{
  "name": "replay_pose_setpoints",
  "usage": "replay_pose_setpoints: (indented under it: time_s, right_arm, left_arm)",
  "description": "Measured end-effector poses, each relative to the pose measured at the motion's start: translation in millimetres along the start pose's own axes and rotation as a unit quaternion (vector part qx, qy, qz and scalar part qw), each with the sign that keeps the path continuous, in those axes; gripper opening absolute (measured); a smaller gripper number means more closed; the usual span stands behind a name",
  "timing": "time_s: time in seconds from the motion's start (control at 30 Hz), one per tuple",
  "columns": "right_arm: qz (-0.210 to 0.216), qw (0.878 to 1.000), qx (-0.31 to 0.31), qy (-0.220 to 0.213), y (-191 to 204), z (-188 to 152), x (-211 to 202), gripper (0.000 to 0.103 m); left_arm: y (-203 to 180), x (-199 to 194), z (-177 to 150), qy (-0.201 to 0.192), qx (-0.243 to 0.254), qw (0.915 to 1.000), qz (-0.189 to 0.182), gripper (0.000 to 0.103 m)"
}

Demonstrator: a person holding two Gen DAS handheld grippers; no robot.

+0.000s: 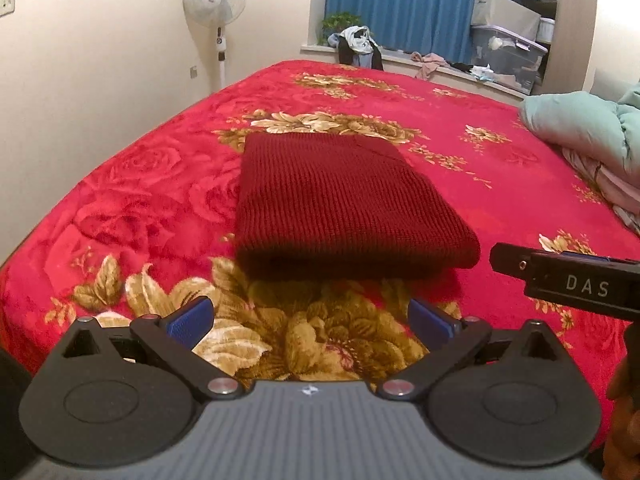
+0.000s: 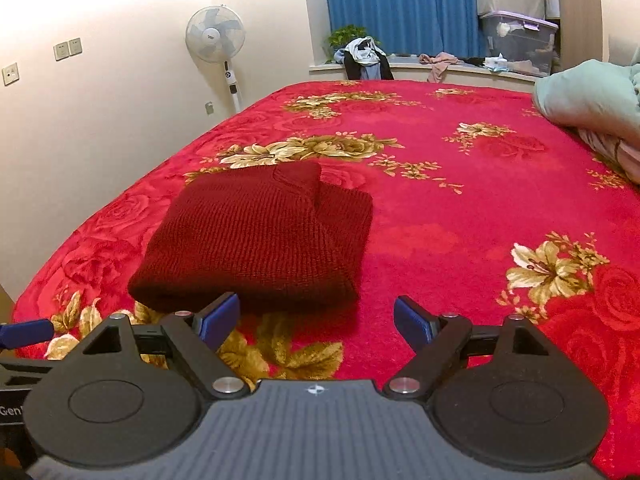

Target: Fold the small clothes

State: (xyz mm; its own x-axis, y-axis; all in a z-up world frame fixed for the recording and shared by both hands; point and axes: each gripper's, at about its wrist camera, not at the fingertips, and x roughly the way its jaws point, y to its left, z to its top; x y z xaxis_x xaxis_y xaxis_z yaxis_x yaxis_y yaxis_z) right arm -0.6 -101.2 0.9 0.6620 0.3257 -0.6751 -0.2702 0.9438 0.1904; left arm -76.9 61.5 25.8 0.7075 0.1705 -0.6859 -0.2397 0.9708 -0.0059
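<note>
Lying folded just beyond both spread claws (image 1: 310, 320) (image 2: 316, 318): maroon sweater (image 1: 340, 204) (image 2: 256, 236).

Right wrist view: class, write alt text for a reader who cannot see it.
A dark red knitted garment lies folded into a neat rectangle on a red floral bedspread, just beyond the open, empty right claw. Behind the bed stand a white pedestal fan and blue curtains.
</note>
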Motion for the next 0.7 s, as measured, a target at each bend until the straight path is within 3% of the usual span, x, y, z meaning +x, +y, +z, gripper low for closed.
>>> replay_pose_setpoints:
  time_s: [0.7]
  right_arm:
    - [0.003,1.0,-0.021,0.008,10.1,-2.0,12.2,0.085]
  left_arm:
    - [-1.7,4.3,0.6,0.004,-0.005,1.0,-0.002,0.103]
